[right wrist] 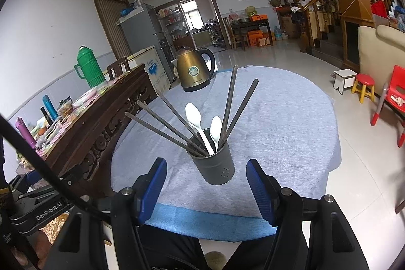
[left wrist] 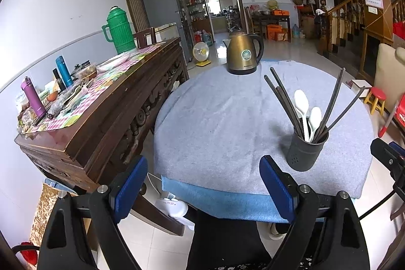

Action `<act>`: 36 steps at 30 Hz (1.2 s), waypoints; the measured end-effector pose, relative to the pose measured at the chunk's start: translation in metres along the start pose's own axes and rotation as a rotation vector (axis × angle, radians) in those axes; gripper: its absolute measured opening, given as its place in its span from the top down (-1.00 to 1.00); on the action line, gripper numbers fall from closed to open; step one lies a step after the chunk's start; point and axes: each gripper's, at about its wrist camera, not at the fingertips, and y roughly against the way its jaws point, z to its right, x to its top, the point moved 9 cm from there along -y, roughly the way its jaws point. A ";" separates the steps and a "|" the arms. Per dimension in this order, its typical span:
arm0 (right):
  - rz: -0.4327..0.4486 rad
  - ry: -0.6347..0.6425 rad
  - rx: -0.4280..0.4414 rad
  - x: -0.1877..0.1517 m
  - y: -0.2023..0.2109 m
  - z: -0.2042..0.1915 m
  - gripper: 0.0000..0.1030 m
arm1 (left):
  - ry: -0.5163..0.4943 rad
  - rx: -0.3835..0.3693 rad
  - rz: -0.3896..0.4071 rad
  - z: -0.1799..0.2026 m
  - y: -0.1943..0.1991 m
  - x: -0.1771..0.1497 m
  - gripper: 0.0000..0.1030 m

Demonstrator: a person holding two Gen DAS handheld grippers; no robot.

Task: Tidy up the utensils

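- Blue-padded fingers of the right claw (right wrist: 206, 184) stand apart and empty, held back from the near edge of the table (right wrist: 291, 118), with nothing pressed between them.
- Left claw (left wrist: 203, 184) is likewise released, wide and holding nothing, set lower and to the left of the holder, over the table's near edge.
- Just beyond the right claw and centred between its fingers stands a dark grey utensil holder (right wrist: 215, 166), upright on the grey-blue tablecloth, clear of both pads.
- Inside it, dark chopsticks (right wrist: 229, 103) fan out to left and right, and two white spoons (right wrist: 193, 115) stand bowl-up among them.
- No loose utensil shows on the cloth; only a bronze kettle (right wrist: 195, 72) sits at the far side, well apart from the holder.
- Judged from this, the gathering step looks done or nearly done, with both claws pulled back.
- Any next move would likely be a tidy-up: easing the right claw forward to square the splayed chopsticks, gently, since the tall sticks could tip the holder.
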 end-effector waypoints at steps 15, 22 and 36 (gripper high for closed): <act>0.016 0.035 -0.013 0.003 0.004 -0.001 -0.34 | 0.034 0.007 -0.012 -0.004 -0.004 0.000 -0.75; 0.019 0.038 -0.015 0.004 0.004 -0.002 -0.34 | 0.037 0.016 -0.002 -0.004 -0.003 0.000 -0.75; 0.017 0.034 -0.021 0.003 0.003 -0.001 -0.34 | 0.031 0.015 -0.001 -0.005 -0.004 -0.001 -0.75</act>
